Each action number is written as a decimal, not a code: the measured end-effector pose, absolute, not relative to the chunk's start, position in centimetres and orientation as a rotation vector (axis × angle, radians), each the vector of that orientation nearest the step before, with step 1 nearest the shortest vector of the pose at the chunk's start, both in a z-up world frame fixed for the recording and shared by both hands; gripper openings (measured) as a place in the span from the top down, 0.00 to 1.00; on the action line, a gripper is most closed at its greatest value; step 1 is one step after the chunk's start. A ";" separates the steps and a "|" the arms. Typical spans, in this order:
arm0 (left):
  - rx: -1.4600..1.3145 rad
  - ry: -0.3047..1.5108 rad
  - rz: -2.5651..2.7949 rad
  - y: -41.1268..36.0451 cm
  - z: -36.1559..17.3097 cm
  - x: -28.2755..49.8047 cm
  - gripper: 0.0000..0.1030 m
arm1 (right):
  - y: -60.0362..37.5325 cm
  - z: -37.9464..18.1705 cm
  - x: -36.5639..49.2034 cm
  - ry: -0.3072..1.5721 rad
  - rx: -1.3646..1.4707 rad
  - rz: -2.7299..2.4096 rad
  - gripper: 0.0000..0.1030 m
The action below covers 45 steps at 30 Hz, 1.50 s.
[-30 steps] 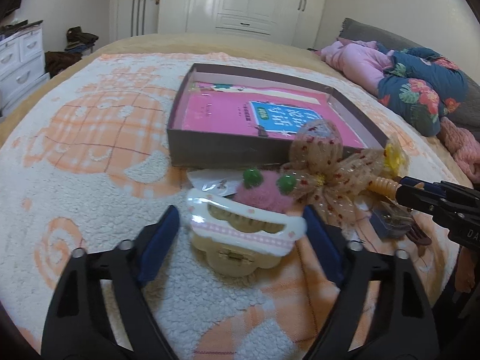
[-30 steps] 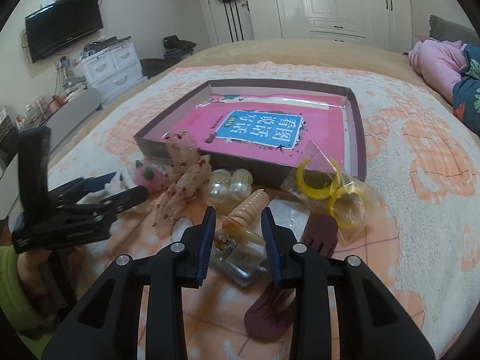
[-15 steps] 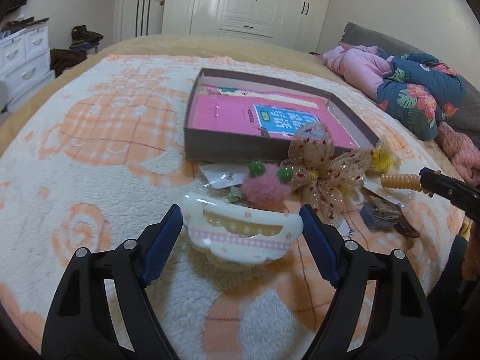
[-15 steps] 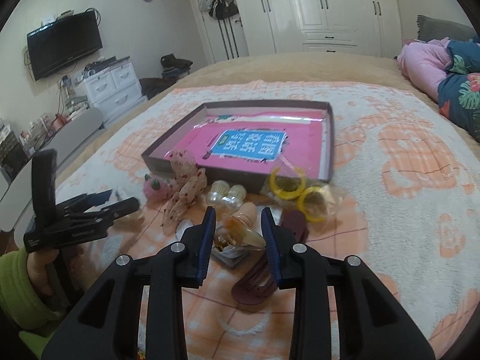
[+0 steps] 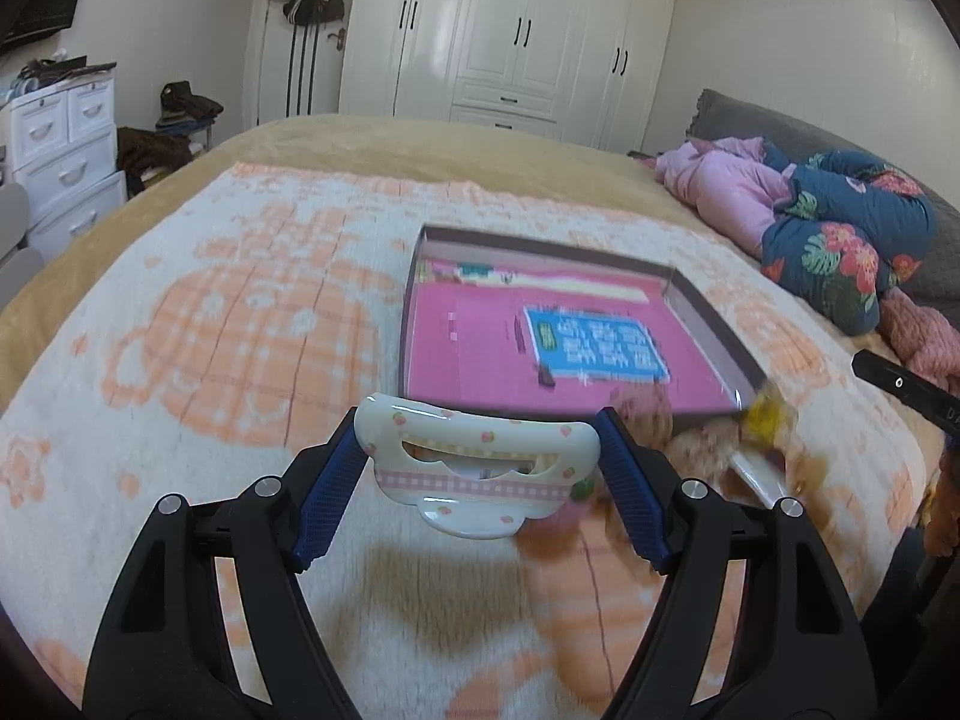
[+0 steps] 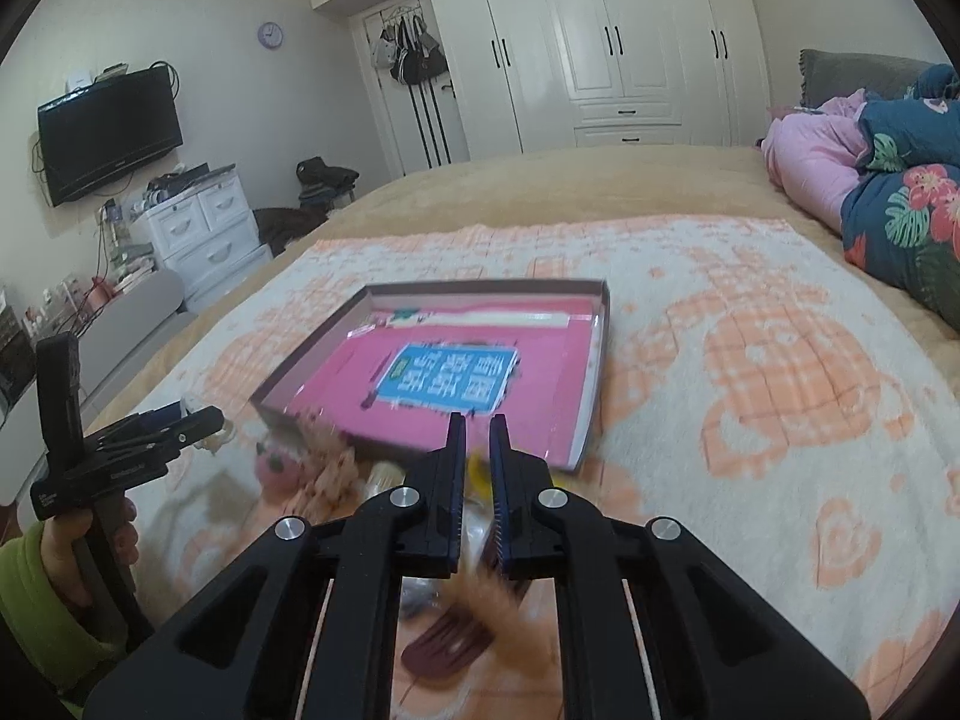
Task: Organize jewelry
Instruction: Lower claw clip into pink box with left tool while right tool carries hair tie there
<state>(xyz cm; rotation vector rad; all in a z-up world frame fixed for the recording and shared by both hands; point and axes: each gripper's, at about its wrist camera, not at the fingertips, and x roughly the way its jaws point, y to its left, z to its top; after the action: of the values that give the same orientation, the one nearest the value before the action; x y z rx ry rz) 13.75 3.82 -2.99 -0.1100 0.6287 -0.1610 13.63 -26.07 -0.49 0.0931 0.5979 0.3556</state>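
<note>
The jewelry lies in a blurred heap (image 6: 336, 468) on the bed's orange-and-white blanket (image 5: 240, 330), just before the near wall of a shallow brown box (image 5: 714, 330) whose floor is pink with a blue label. One piece is off the heap: a white hair claw (image 5: 474, 468) with strawberry print and a pink checked band sits crosswise in the left gripper (image 5: 480, 468), its two ends pressed against the blue fingers (image 5: 330, 492), which stand wide apart on it, above the blanket. The right gripper (image 6: 477, 480) has its fingers (image 6: 453, 480) drawn almost together, having just been closing; a blurred orange-tan shape shows low behind them, and whether it is pinched cannot be told. A dark maroon comb-like clip (image 6: 444, 642) lies on the blanket beneath that gripper. Yellow rings (image 5: 765, 420) sit at the box's near right corner. In the right wrist view a hand (image 6: 66, 558) in a green sleeve (image 6: 30, 594) holds the left gripper's handle at the left edge. Folded pink and floral bedding (image 6: 870, 180) lies at the far right of the bed.
</note>
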 end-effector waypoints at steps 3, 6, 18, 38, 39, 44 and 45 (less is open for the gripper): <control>-0.107 0.615 -0.157 3.6 -2.5 15.1 0.35 | -26.3 -0.4 14.9 0.593 0.080 0.340 0.93; -0.114 0.601 -0.161 3.3 -2.0 16.6 0.35 | -27.4 -0.8 15.6 0.621 0.109 0.333 0.93; -0.110 0.596 -0.180 1.7 -1.3 22.1 0.35 | -26.9 -6.7 12.0 0.810 0.041 0.436 0.66; -0.123 0.695 -0.179 1.5 -3.9 25.8 0.35 | -27.5 -6.6 12.4 0.794 -0.006 0.436 0.83; -0.120 0.698 -0.178 1.5 -4.0 25.9 0.35 | -27.6 -6.2 12.6 0.785 0.004 0.440 0.83; -0.115 0.723 -0.174 1.5 -4.8 26.4 0.35 | -27.2 -3.8 15.7 0.724 0.033 0.440 0.83; -0.114 0.726 -0.173 1.5 -4.9 26.4 0.35 | -27.0 -3.4 16.4 0.708 0.029 0.439 0.83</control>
<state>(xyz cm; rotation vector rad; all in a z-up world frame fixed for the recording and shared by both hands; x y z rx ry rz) 26.39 1.55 -4.94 -0.1141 0.7256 -0.1728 16.38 -26.99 -3.44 0.0291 0.7084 0.4387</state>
